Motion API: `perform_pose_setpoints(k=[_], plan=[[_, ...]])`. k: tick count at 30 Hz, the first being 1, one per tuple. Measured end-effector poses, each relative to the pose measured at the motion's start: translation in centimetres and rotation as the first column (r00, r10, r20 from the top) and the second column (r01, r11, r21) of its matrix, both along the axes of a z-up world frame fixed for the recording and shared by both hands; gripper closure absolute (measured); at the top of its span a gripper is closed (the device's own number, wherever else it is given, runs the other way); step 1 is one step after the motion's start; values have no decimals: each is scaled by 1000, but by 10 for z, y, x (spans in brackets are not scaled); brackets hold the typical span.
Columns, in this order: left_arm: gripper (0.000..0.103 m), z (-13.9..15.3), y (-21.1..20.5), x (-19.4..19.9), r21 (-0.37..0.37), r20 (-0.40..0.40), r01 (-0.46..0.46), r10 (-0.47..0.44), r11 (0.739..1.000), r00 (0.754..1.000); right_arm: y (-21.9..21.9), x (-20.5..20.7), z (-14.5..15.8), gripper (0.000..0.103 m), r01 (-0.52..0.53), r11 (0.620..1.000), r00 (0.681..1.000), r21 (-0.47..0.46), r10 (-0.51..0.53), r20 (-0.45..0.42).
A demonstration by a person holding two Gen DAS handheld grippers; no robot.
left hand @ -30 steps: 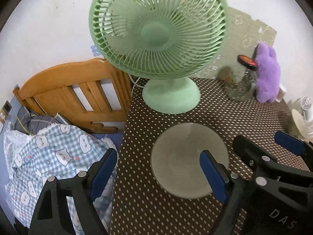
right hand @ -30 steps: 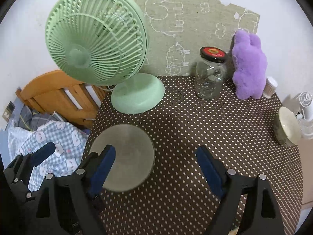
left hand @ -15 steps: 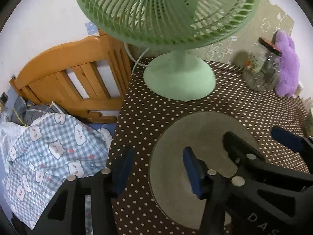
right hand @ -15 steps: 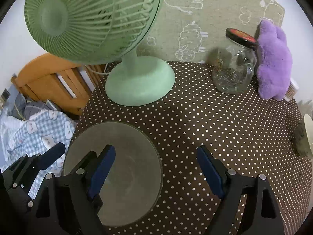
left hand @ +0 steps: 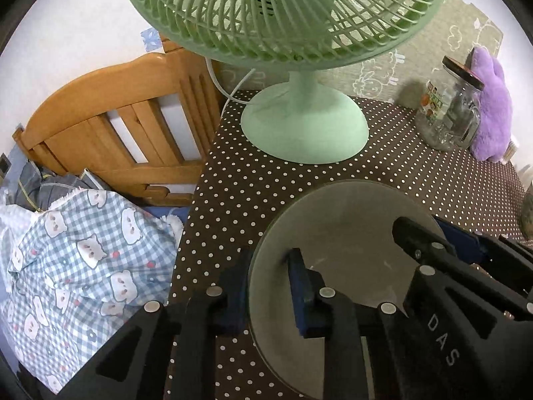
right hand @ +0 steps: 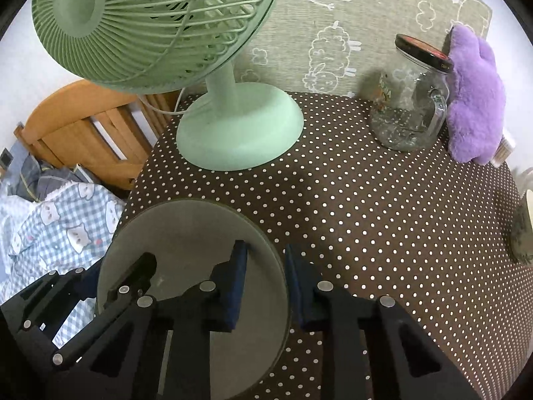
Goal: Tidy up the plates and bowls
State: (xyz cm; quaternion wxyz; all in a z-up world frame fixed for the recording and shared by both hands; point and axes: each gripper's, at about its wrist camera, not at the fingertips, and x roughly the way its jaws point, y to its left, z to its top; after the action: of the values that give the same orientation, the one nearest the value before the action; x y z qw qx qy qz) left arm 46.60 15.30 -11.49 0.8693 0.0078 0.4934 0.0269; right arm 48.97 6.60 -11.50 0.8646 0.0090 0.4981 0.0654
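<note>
A grey-green round plate (left hand: 346, 230) lies on the dotted brown tablecloth near the table's left edge; it also shows in the right wrist view (right hand: 186, 233). My left gripper (left hand: 269, 286) is shut on the plate's left rim, one finger inside and one outside. My right gripper (right hand: 265, 276) is shut on the plate's right rim in the same way. A speckled bowl (right hand: 523, 230) stands at the table's far right edge, partly cut off.
A green desk fan (right hand: 233, 133) stands just behind the plate. A glass jar (right hand: 409, 106) and a purple plush toy (right hand: 473, 100) stand at the back right. A wooden headboard (left hand: 110, 126) and checked bedding (left hand: 83, 253) lie left of the table.
Both grippers moved forward and down onto the plate and closed from wide open onto its opposite rims.
</note>
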Motion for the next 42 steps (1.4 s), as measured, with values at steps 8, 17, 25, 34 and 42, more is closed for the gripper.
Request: perform_pose_setpoints(k=[8, 17, 25, 34, 42], plan=[[84, 5, -7, -7, 0, -7, 10, -10, 1000, 1000, -4, -7, 5, 77, 13, 1000, 1000, -5, -13, -7], [84, 18, -21, -24, -14, -5, 22, -22, 1000, 1000, -16, -27, 20, 77, 29, 999, 1000, -20, -29, -5], [84, 33, -34, -44, -21, -4, 37, -37, 999, 999, -28, -52, 34, 77, 53, 998, 999, -22, -53, -5], [84, 54, -44, -73, -14, 5, 40, -40, 999, 999, -37, -83, 55, 77, 65, 998, 998, -5, -65, 3], [84, 71, -54, -104, 1, 10, 59, -59, 998, 998, -47, -119, 70, 77, 72, 997, 997, 5, -72, 5]])
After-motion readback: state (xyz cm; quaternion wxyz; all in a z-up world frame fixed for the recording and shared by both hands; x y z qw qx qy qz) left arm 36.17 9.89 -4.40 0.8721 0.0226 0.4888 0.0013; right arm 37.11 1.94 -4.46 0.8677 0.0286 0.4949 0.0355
